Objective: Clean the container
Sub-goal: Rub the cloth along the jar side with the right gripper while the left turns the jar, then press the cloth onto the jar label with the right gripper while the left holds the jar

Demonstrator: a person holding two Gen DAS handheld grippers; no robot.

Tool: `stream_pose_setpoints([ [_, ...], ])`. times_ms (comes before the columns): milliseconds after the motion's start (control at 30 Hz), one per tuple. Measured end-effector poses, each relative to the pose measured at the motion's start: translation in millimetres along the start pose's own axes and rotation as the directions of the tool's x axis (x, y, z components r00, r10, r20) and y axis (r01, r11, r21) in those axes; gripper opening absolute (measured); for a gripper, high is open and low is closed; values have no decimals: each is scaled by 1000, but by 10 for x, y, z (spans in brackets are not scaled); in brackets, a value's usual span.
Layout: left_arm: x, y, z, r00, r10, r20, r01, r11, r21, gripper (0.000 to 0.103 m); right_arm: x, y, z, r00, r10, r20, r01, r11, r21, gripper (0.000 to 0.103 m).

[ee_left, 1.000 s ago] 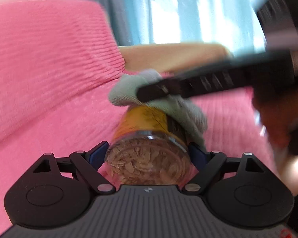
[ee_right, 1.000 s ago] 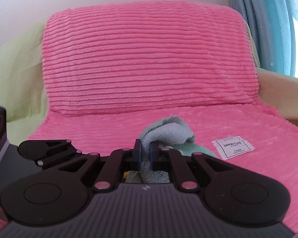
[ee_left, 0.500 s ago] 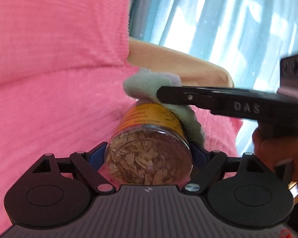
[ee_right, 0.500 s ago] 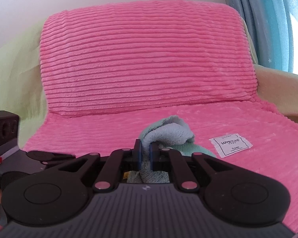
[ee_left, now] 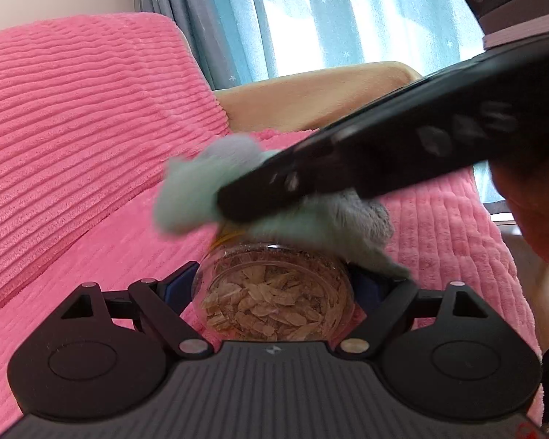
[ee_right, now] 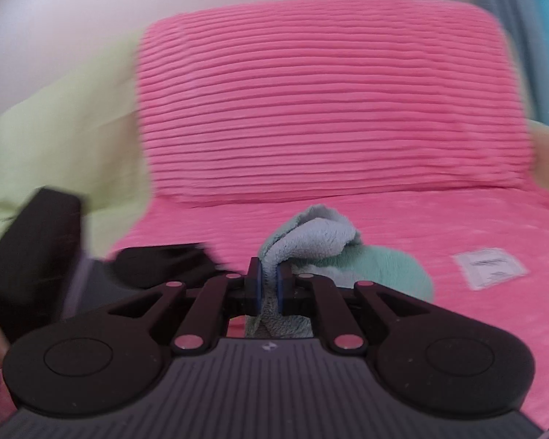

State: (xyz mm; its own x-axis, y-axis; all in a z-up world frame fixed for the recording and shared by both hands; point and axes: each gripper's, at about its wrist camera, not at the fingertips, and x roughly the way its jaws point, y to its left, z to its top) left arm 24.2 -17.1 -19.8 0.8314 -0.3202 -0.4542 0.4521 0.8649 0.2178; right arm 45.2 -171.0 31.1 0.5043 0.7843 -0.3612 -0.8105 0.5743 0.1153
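**Cloth over jar, both grippers engaged**

Left gripper (ee_left: 274,285) is pinching a clear jar (ee_left: 274,303) between its blue-padded fingers (ee_left: 177,287), one pad on each side of the round wall. The jar is lying with its base toward the left wrist camera; pale dry flakes are showing through the clear bottom, and a strip of orange label (ee_left: 227,236) is peeking out further along the body. The jar is being held up above a pink ribbed blanket (ee_left: 73,139) that is covering a sofa seat and back.

Right gripper (ee_right: 269,285) is clamping a fold of cloth (ee_right: 311,237) between its nearly closed pads; the fabric is bunching up above the fingers, grey on one face and mint green on the other. In the left wrist view the same gripper is crossing the frame as a blurred black bar (ee_left: 366,161), and the cloth (ee_left: 190,197) is lying over the far, upper part of the jar, touching it and draping down its right side toward the right finger pad.

Both views are smearing in places. A white label (ee_right: 490,267) is lying on the blanket to the right of the cloth; its print is too blurred to read. Blue curtains (ee_left: 329,18) are hanging behind the sofa, with a tan armrest (ee_left: 311,98) below them. A green cover (ee_right: 62,139) is showing left of the pink back cushion.
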Motion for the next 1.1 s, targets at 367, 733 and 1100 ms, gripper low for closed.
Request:
stream_pose_setpoints([
  [367,25,7,-1,1000,-8,-11,8,999,-31,86,9,-365,10,982,-187,30,183,976,115,5],
  [733,118,580,-161,974,-220,55,216,820,-531,87,-10,-319,20,981,-193,23,190,977,96,5],
  [1100,138,330,-50,993,-119,2,114,953,-282,86,-58,-315,3,984,-175,15,173,982,81,7],
])
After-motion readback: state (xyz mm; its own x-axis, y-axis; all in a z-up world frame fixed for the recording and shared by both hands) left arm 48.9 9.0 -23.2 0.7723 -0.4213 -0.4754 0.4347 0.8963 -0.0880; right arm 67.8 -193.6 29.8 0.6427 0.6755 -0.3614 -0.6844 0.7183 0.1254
